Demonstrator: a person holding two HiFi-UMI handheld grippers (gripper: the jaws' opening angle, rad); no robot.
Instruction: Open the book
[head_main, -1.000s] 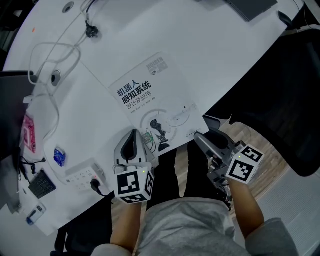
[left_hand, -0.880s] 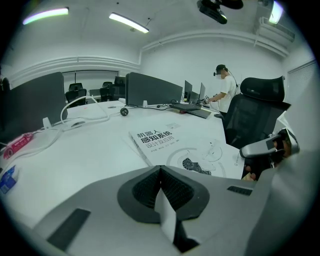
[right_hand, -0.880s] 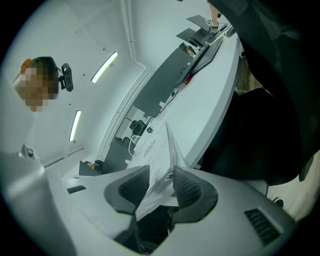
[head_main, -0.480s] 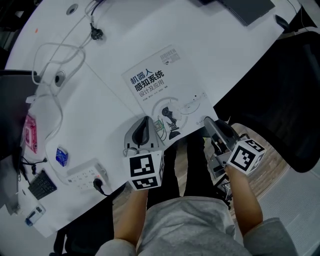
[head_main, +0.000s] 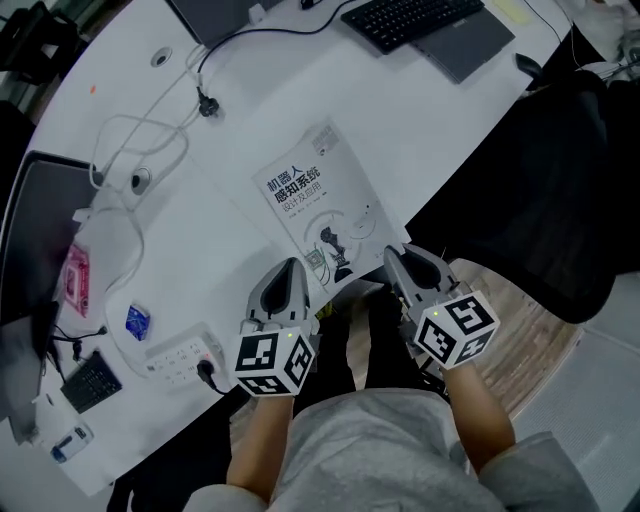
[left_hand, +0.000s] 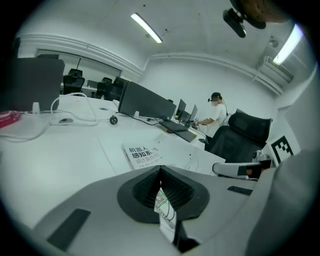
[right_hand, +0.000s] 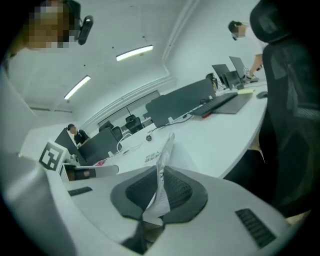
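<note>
A white paperback book (head_main: 318, 200) with a glossy cover and dark printed title lies flat near the middle of the head view, on a smooth white table (head_main: 450, 130). Its near edge reaches the table's edge, toward the lower centre of the frame.

The left gripper (head_main: 290, 268), grey moulded plastic with a black-and-white marker cube, sits at the book's lower left corner. The right gripper (head_main: 396, 258) sits at the lower right corner. A black keyboard (head_main: 410, 15) lies at the top of the frame, and a white power strip (head_main: 180, 355) at the lower left.

The head view hides the pads. The left gripper view shows them: ridged black rubber, pressed together on a thin corner of the cover (left_hand: 161, 200) that carries a small printed code square, with the title side of the book (left_hand: 145, 155) lying flat beyond. In the right gripper view the jaws are closing, pinching a thin, slightly curled sheet of the cover (right_hand: 164, 165), which stands edge-on and is raised above the table.
</note>
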